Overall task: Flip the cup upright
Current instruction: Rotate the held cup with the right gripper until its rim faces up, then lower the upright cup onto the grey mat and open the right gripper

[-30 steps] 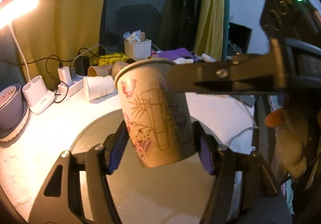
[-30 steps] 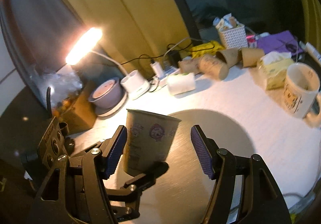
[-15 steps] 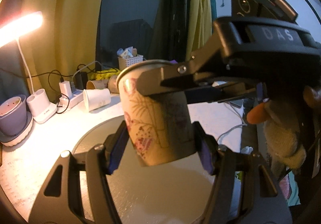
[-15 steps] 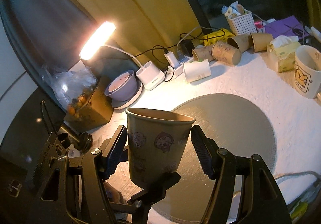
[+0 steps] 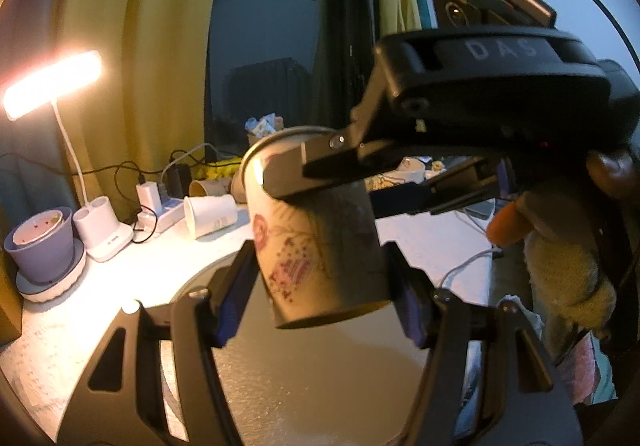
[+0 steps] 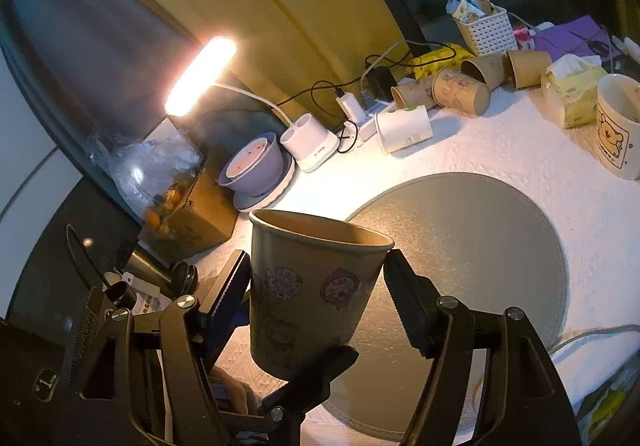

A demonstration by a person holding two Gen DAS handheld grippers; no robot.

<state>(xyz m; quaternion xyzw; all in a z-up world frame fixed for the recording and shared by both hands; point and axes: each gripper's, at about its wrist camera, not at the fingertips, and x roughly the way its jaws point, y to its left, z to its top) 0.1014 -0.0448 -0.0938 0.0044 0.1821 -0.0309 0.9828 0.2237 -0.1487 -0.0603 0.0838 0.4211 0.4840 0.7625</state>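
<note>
A brown paper cup (image 5: 320, 246) with printed pictures is held in the air above the round grey mat (image 5: 320, 374), mouth up and slightly tilted. My left gripper (image 5: 322, 286) is shut on the cup's lower part. My right gripper (image 6: 316, 294) has its fingers on both sides of the cup (image 6: 312, 286) near the rim; the left pad looks in contact and the right pad (image 6: 404, 306) stands just off it. In the left wrist view the right gripper's finger (image 5: 312, 170) lies across the cup's rim.
A white table (image 6: 520, 150) holds a lit desk lamp (image 6: 200, 74), a purple bowl on a plate (image 6: 256, 170), a charger with cables (image 6: 348, 106), several paper cups lying on their sides (image 6: 460, 90), a white basket (image 6: 486, 30), a tissue pack (image 6: 576, 90) and a bear mug (image 6: 618, 126).
Both grippers have lifted the cup higher above the mat. The right gripper has risen and tipped more over the cup's rim. The cup stays mouth up.
</note>
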